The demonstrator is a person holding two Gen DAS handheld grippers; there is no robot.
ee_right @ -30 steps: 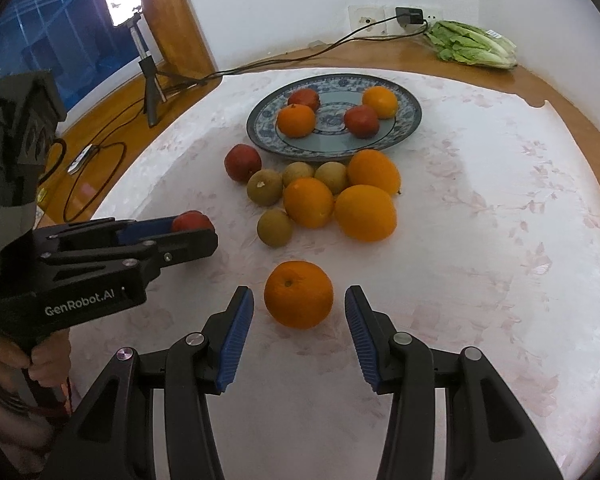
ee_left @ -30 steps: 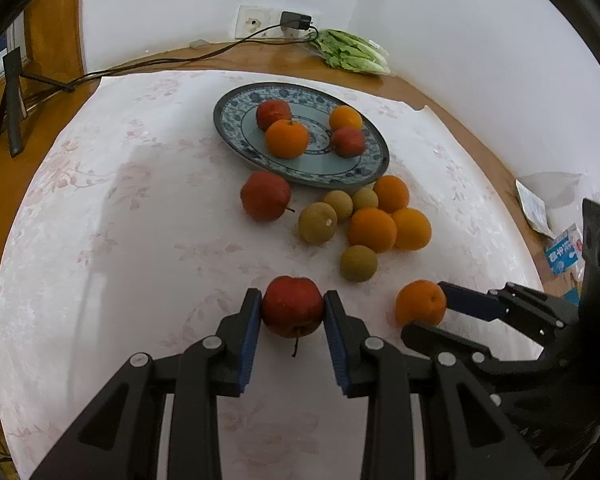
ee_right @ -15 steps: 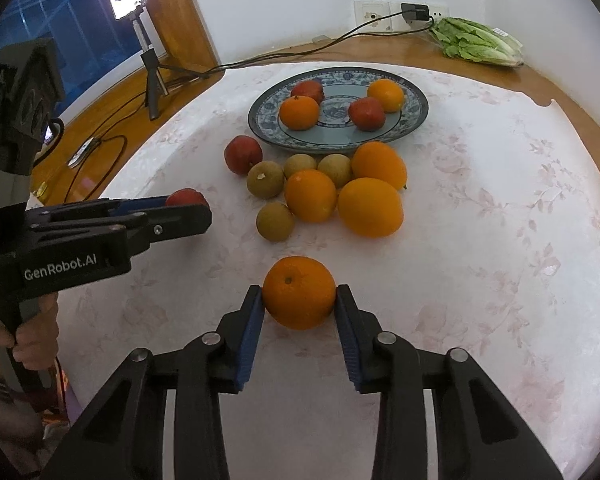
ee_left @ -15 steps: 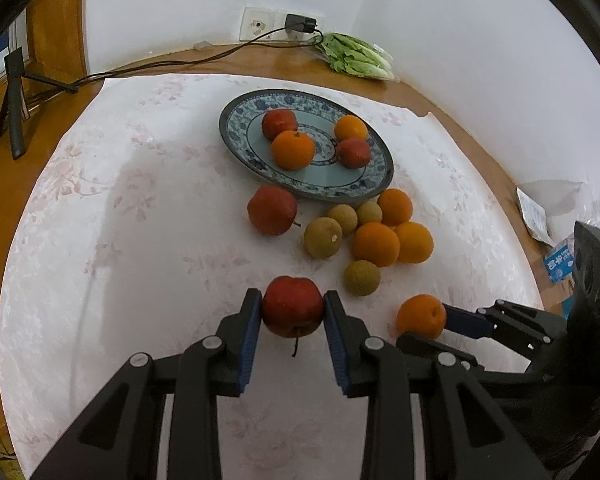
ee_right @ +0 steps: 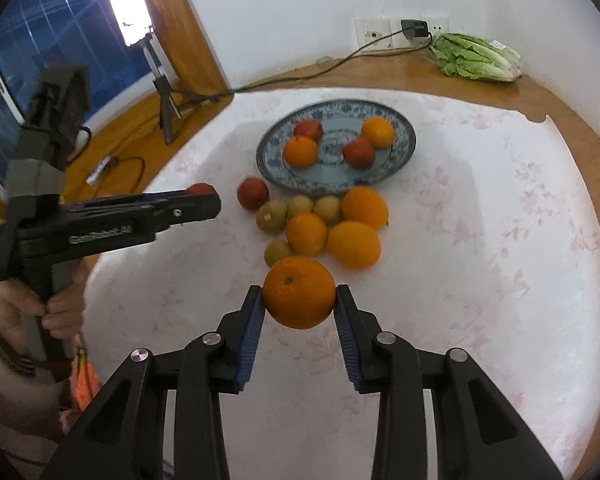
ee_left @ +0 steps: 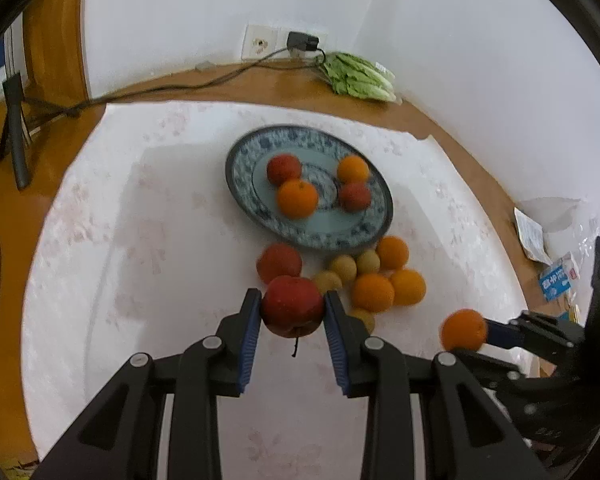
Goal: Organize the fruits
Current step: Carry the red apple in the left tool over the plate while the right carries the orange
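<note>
We've got the left tool clamped across a firm, smooth apple and the right tool clamped on a dimpled orange, both seemingly lifted clear, plate at twelve o'clock; rounds can roll, so we grip mid-girth.

A home: clothed table, wall socket, lettuce.

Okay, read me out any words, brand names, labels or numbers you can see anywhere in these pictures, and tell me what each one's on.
Raised lettering on the side of the left gripper: blurred, not readable as it stands.
Blue and white packet at the table's edge: has print, too small to read.
White paper beside it: print too small to read.
Label on the bagged lettuce: too small to read.
Nothing else carries text.
</note>
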